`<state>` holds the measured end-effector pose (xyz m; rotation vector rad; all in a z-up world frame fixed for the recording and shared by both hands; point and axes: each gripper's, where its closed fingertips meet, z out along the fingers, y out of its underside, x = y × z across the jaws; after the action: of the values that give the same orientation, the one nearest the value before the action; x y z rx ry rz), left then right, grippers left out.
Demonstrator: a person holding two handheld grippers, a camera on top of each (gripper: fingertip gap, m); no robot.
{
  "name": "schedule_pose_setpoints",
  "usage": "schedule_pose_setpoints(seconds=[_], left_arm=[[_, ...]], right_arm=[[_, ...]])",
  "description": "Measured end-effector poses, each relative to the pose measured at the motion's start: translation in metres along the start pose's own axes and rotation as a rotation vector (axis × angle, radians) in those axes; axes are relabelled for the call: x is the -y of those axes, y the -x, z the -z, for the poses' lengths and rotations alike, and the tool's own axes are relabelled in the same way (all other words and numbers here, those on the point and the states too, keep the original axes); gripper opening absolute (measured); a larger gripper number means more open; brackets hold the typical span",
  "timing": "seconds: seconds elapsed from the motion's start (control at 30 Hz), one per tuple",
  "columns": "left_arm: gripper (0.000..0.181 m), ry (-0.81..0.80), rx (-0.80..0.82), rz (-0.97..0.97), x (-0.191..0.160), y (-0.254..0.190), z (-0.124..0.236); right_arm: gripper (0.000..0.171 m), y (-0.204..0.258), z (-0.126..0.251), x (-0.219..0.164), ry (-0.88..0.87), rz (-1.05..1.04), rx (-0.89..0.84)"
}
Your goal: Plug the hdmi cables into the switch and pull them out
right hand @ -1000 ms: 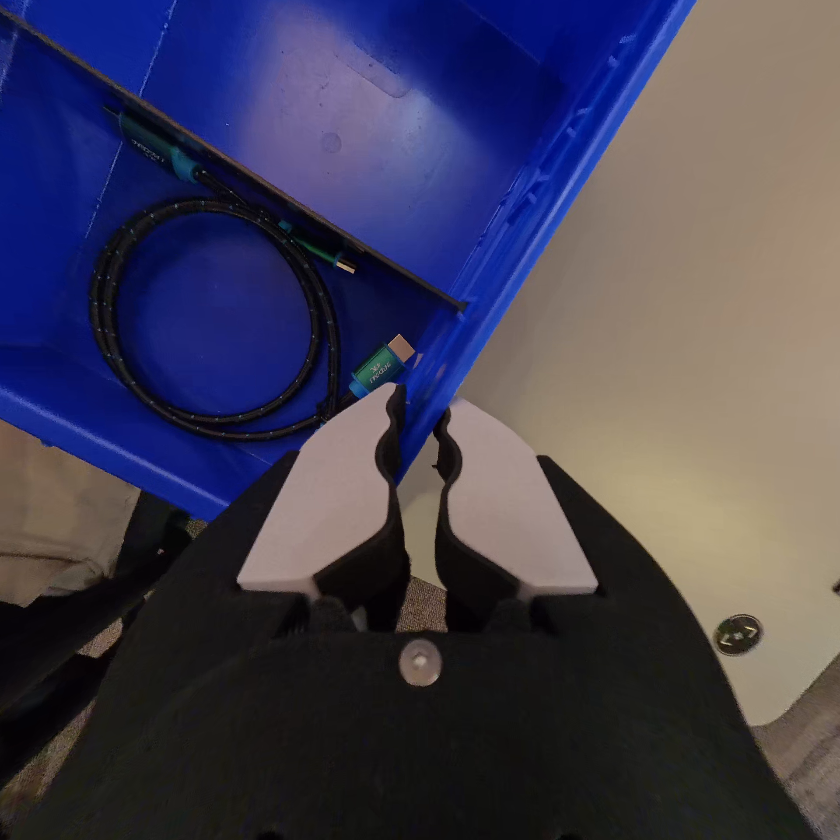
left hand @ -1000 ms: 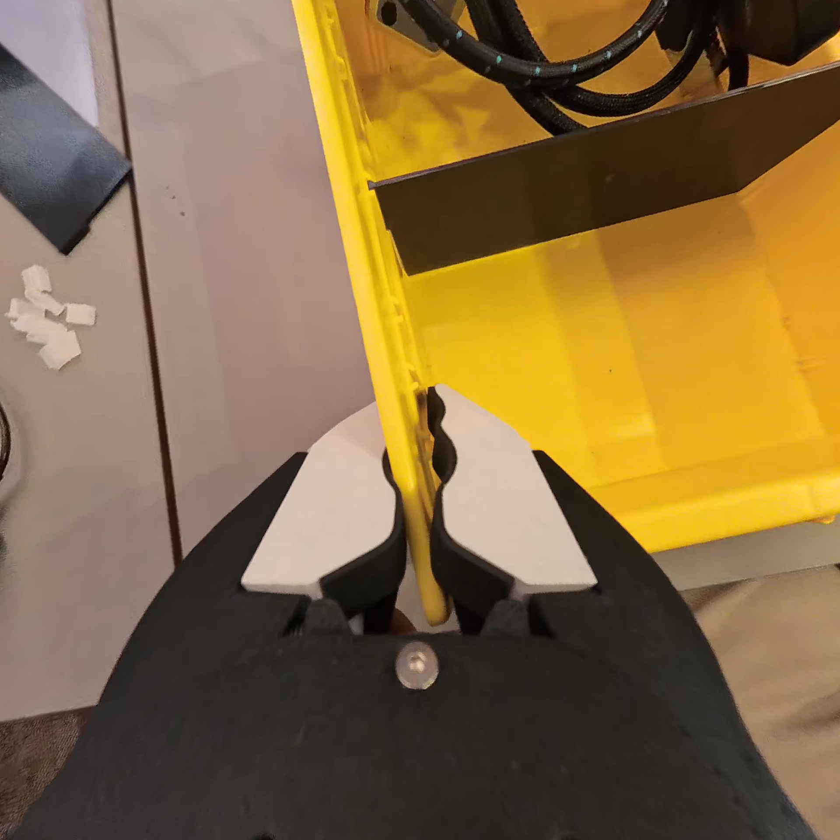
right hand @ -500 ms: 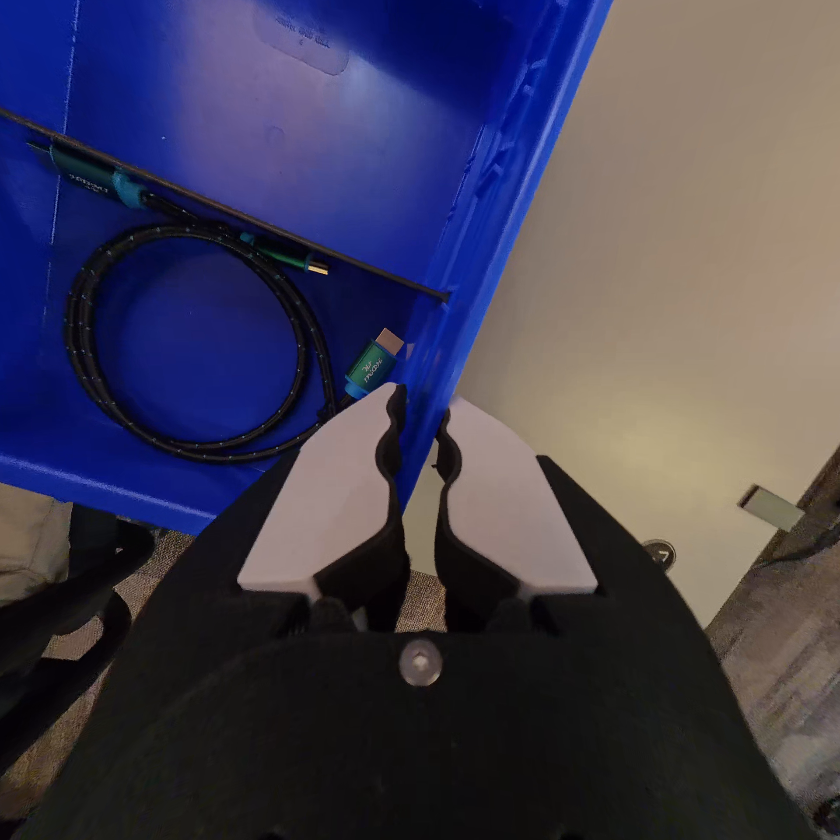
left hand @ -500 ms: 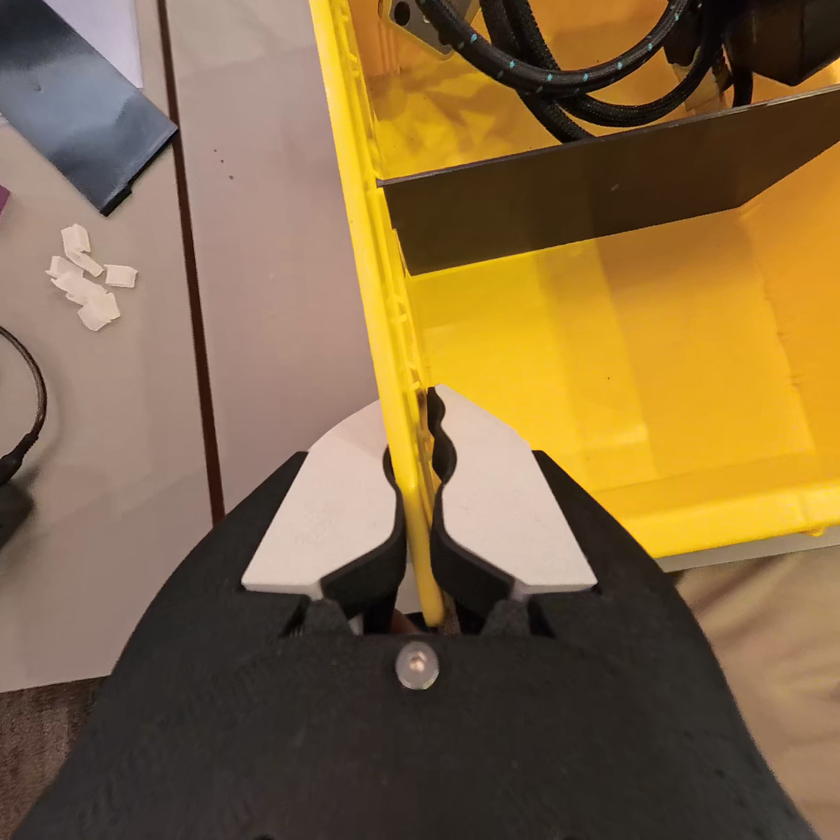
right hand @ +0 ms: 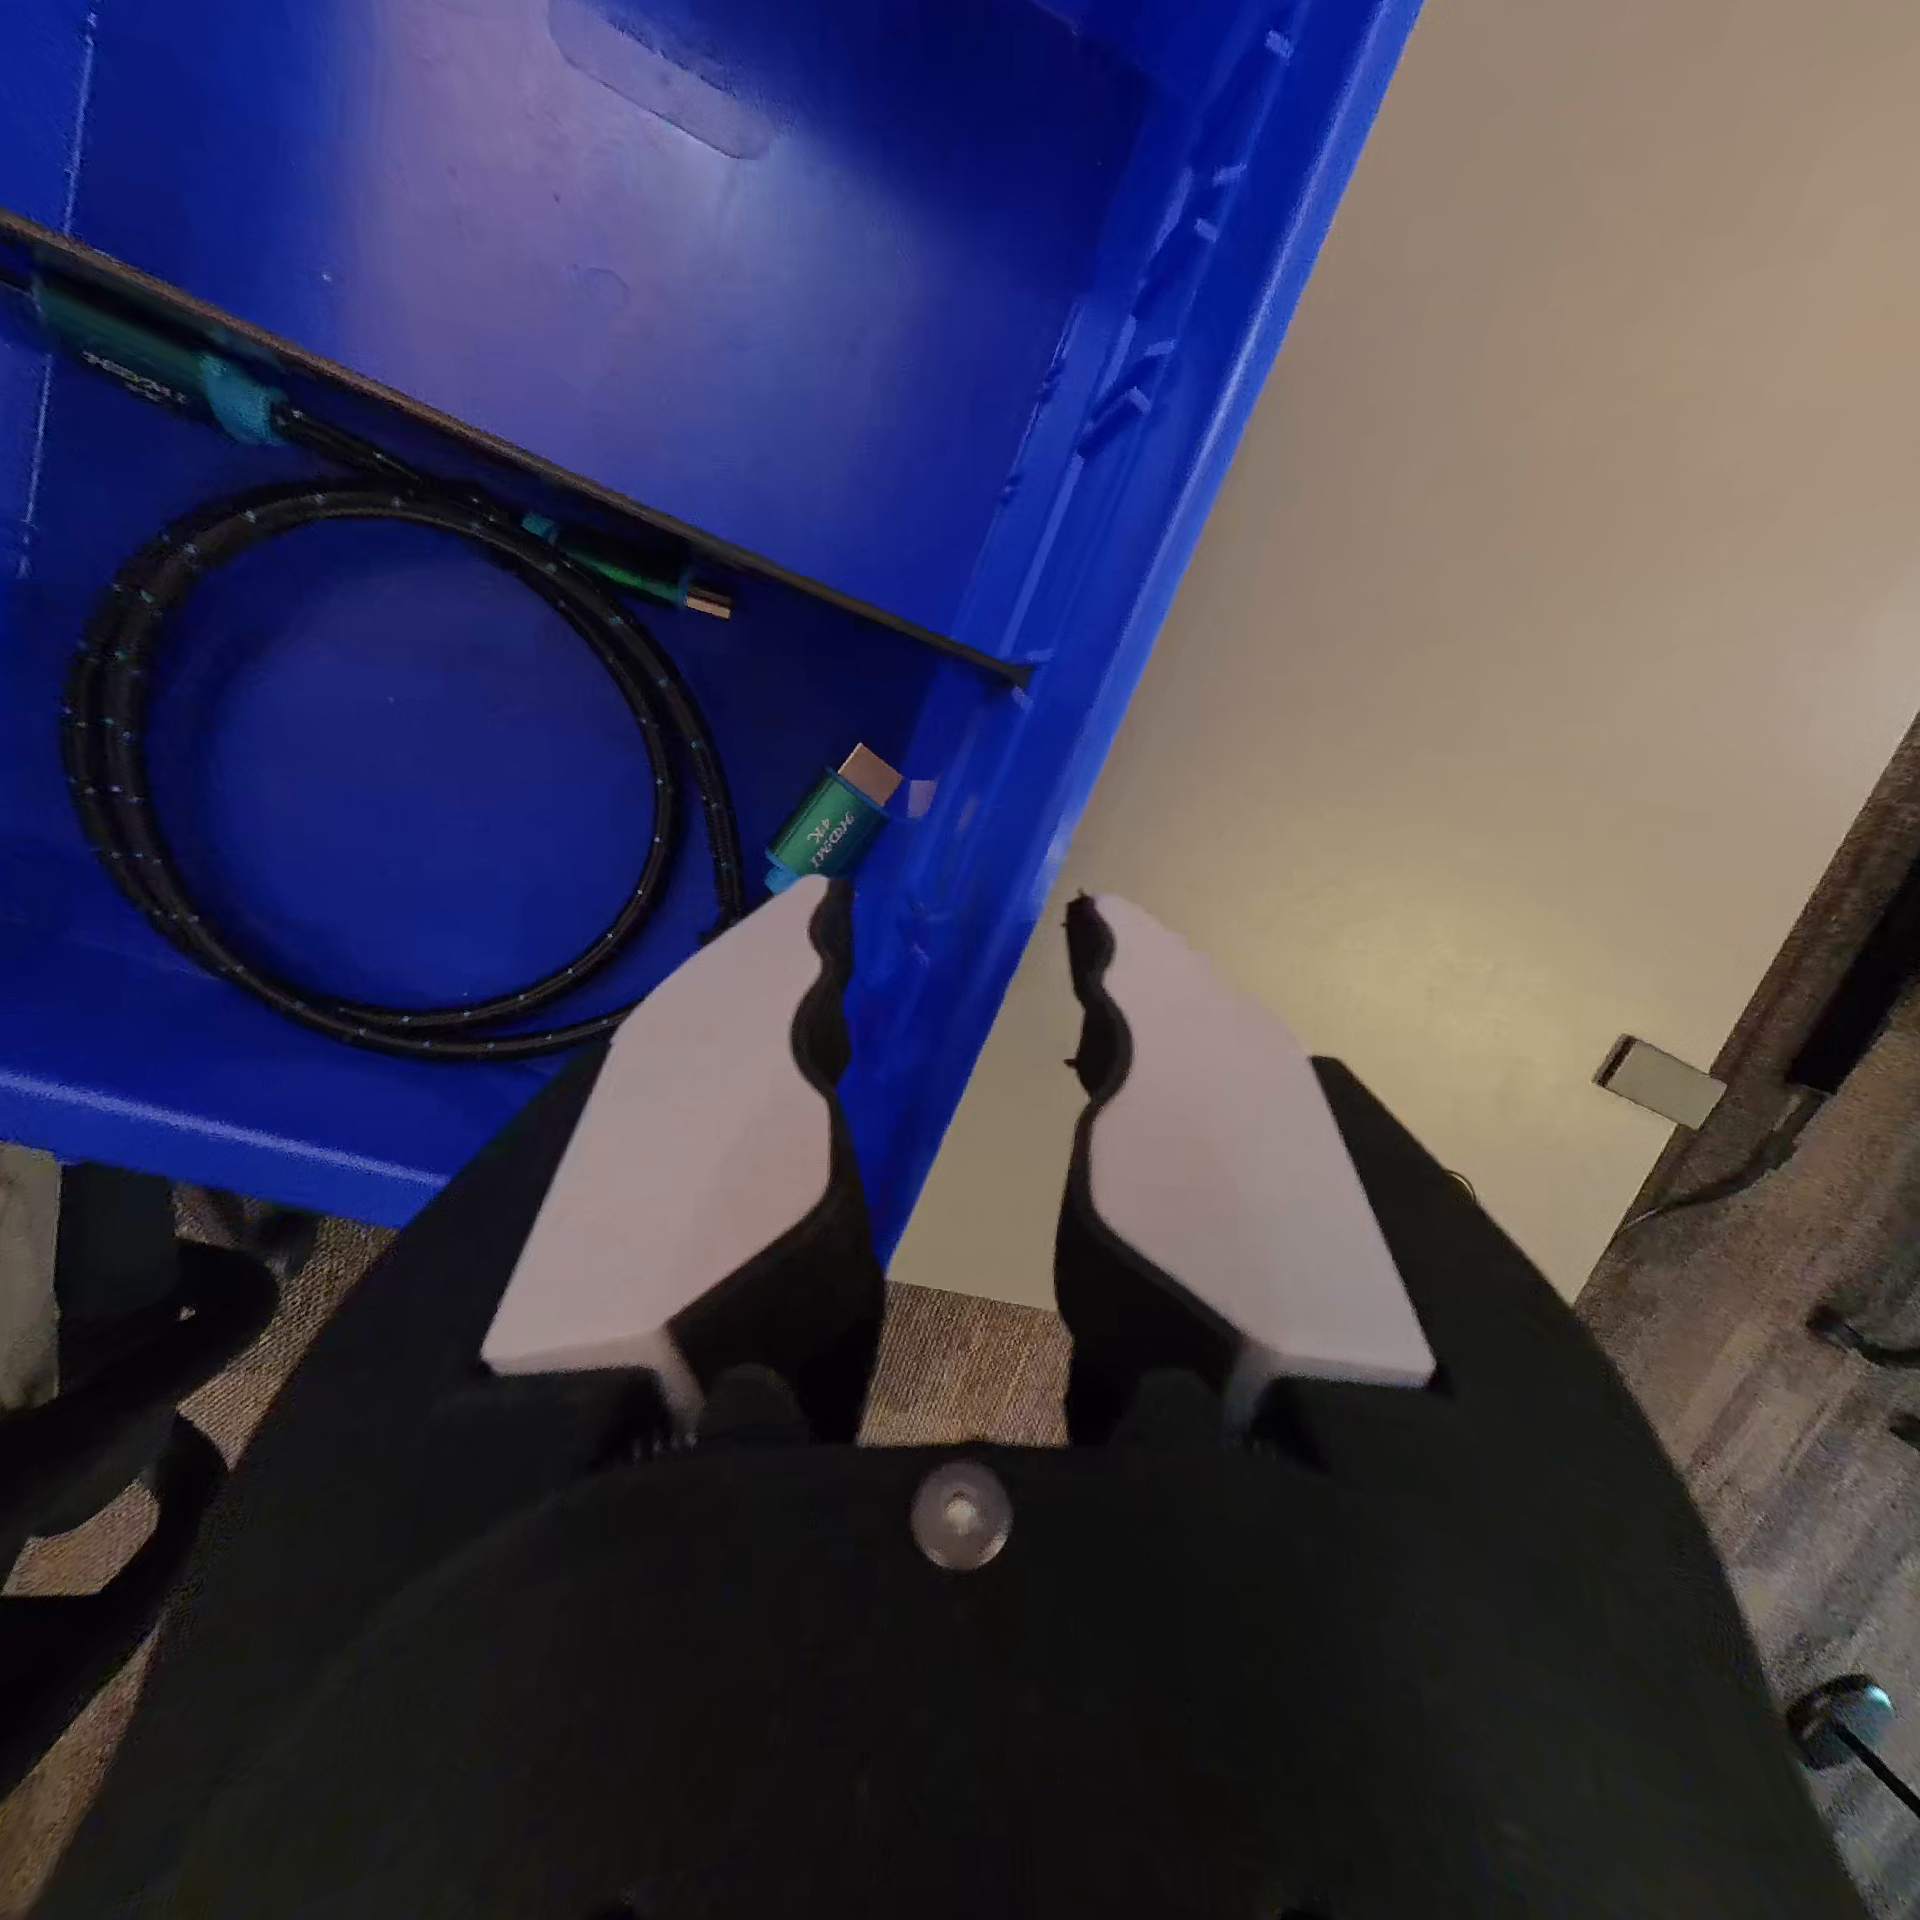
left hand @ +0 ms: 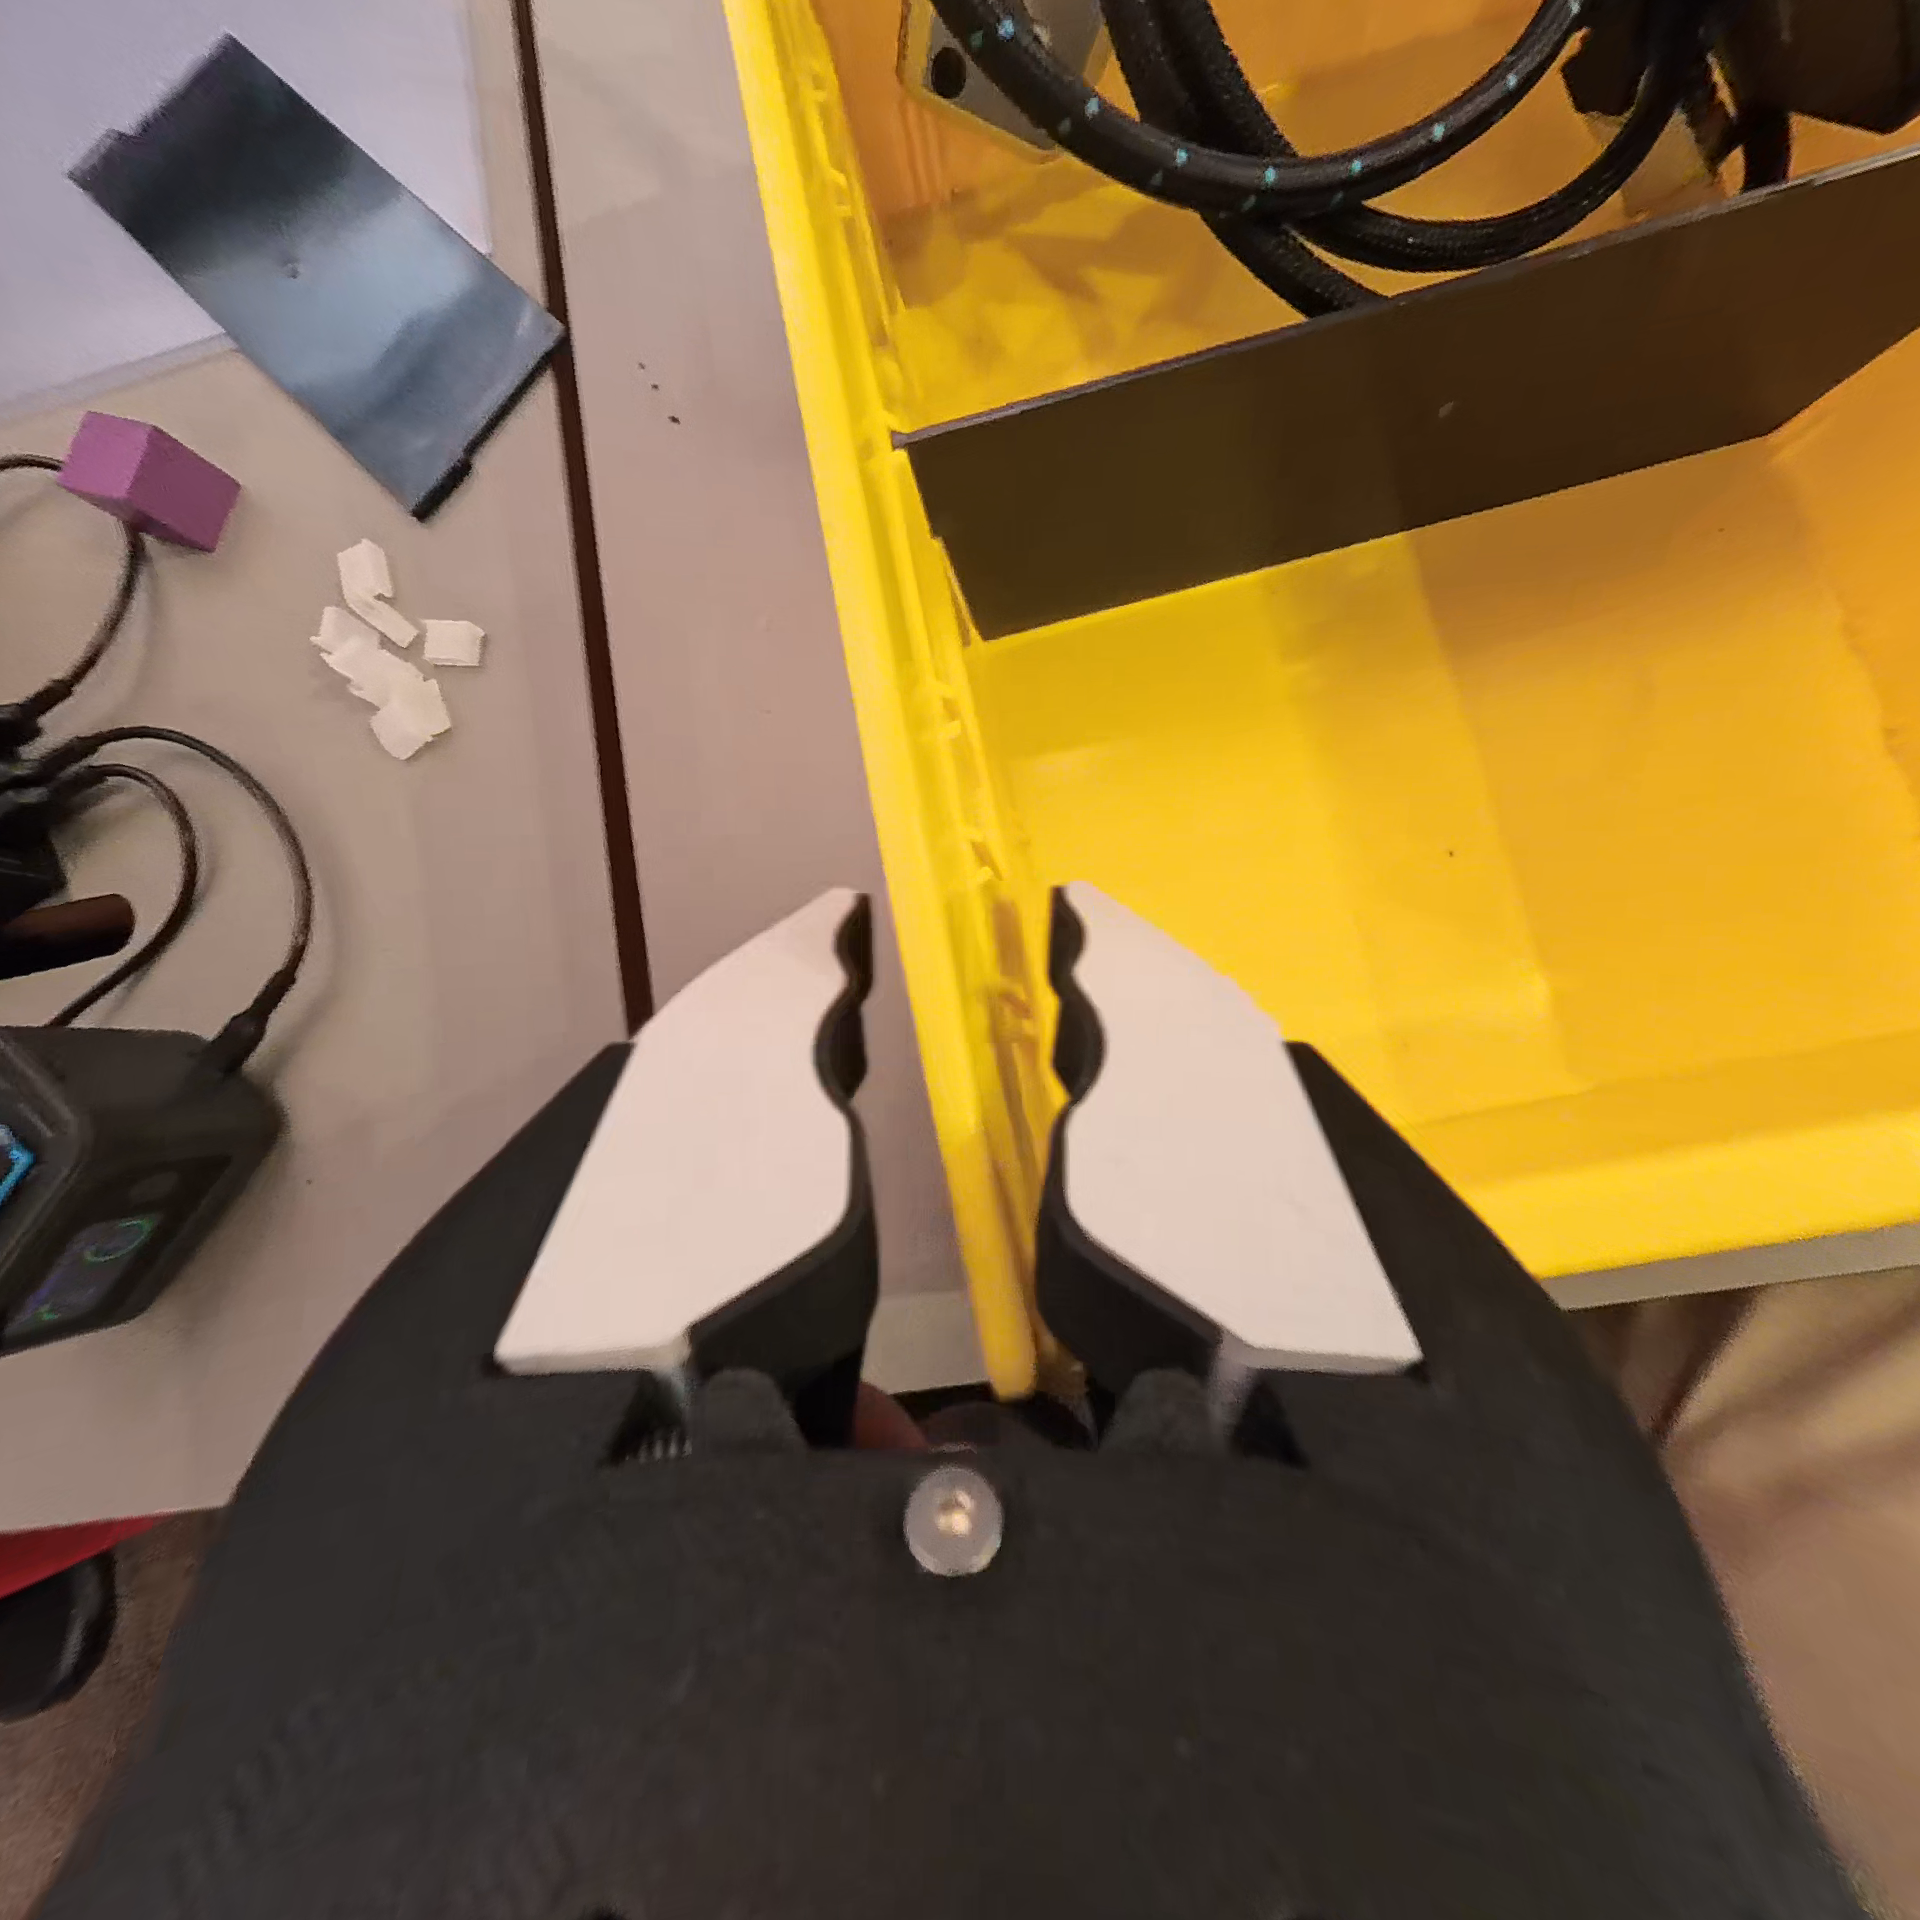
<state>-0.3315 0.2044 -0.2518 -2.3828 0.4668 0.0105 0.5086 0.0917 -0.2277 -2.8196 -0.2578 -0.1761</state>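
Note:
My left gripper (left hand: 961, 904) is open, its jaws either side of the left wall of a yellow bin (left hand: 925, 790). A black divider (left hand: 1403, 457) splits the bin; the far compartment holds black braided cables (left hand: 1299, 177) and a grey metal device (left hand: 987, 94), partly cut off. My right gripper (right hand: 951, 904) is open around the right wall of a blue bin (right hand: 1039, 644). In the blue bin's near compartment lies a coiled black braided HDMI cable (right hand: 395, 790) with teal plugs (right hand: 831, 821).
Left of the yellow bin on the grey table (left hand: 707, 520) lie a dark flat panel (left hand: 322, 312), a purple block (left hand: 145, 494), white paper scraps (left hand: 390, 655) and a black device with thin wires (left hand: 114, 1164). Right of the blue bin the beige tabletop (right hand: 1507, 520) ends at carpeted floor (right hand: 1818, 1299). The left gripper's tips are roughly 85 cm from the right gripper's.
Both grippers were shut on their bin walls and have now opened. The views shifted, bringing more of the table's left side and the floor into sight.

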Motion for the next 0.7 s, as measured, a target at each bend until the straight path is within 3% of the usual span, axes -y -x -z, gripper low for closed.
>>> schedule_pose_setpoints(seconds=[0.03, 0.23, 0.43, 0.6, 0.7], left_arm=[[0.039, -0.016, 0.022, -0.002, 0.003, 0.003, 0.003], [0.046, -0.222, 0.083, -0.022, 0.052, 0.004, 0.035], [0.043, -0.327, 0.034, -0.169, 0.104, -0.046, 0.048], [0.04, -0.353, -0.091, -0.231, 0.155, -0.1, 0.04], [0.026, -0.246, -0.202, -0.277, 0.164, -0.132, 0.016]], right_arm=[[0.045, 0.002, 0.002, 0.002, -0.016, 0.002, -0.01], [0.046, 0.018, 0.029, 0.018, -0.156, 0.005, -0.087], [0.044, 0.062, 0.057, 0.041, -0.294, 0.075, -0.072], [0.044, 0.111, 0.063, 0.059, -0.356, 0.152, 0.008], [0.044, 0.138, 0.062, 0.066, -0.372, 0.2, 0.051]])
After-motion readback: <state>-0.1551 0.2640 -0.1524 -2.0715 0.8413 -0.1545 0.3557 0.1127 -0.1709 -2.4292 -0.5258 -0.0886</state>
